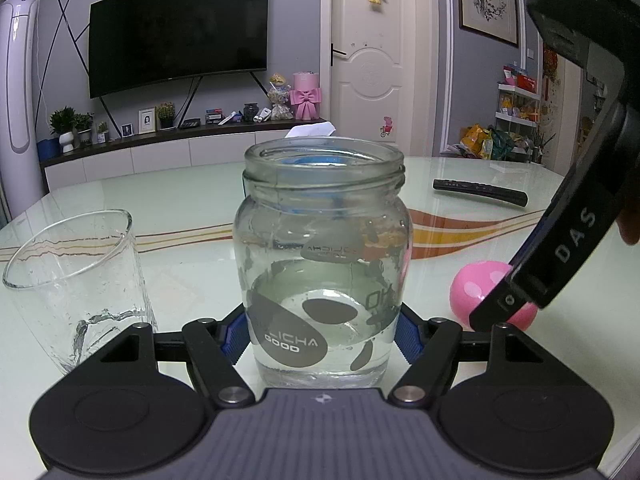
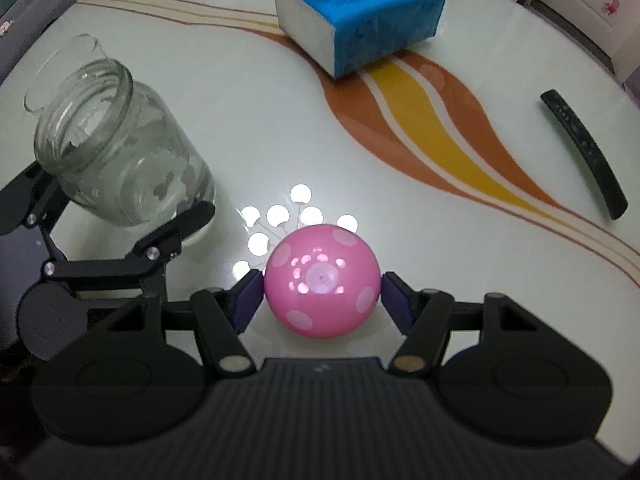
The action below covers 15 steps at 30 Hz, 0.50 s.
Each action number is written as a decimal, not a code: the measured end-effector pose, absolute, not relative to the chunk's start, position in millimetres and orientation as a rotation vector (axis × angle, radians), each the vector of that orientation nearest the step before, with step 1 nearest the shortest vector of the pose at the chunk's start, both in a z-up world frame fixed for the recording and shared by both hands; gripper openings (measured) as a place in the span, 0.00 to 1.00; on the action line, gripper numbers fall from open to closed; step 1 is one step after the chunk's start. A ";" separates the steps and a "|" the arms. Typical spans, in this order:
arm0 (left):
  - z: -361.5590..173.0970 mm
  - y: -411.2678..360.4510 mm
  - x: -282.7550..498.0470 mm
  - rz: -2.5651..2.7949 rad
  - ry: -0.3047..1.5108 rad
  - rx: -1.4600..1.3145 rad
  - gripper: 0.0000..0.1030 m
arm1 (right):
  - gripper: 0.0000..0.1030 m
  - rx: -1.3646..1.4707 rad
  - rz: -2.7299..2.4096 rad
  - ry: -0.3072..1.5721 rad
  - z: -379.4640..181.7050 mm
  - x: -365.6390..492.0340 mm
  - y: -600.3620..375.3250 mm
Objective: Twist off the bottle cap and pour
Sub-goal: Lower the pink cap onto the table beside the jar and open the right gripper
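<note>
A clear glass bottle (image 1: pixel 324 264) with grey spots stands uncapped on the table, with some water in it. My left gripper (image 1: pixel 322 338) is shut on its lower body. The bottle also shows in the right wrist view (image 2: pixel 120 152), at the left. The pink dotted dome cap (image 2: pixel 322 284) rests on the table between the blue pads of my right gripper (image 2: pixel 322 300); the left pad is close to it and the right pad stands a little apart. The cap shows in the left wrist view (image 1: pixel 476 284), to the bottle's right. An empty drinking glass (image 1: pixel 80 280) stands left of the bottle.
A blue tissue pack (image 2: pixel 360 20) lies at the back of the glass table (image 2: pixel 440 240). A black remote control (image 2: pixel 584 152) lies at the right. Part of the right gripper's body (image 1: pixel 580 200) hangs over the table's right side in the left wrist view.
</note>
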<state>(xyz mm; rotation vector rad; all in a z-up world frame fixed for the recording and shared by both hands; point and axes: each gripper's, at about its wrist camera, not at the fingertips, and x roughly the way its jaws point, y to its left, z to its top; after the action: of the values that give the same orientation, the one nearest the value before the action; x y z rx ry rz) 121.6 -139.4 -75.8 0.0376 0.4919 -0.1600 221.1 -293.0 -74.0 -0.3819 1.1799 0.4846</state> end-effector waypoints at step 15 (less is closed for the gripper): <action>-75.6 -139.0 121.6 -0.160 0.492 0.038 0.71 | 0.64 -0.374 0.456 1.198 -86.8 221.0 -297.9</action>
<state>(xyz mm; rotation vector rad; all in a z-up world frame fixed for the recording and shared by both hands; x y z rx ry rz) 121.6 -139.0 -75.6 0.0383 0.4918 -0.1605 221.0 -297.9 -86.8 -0.3741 1.1980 0.4557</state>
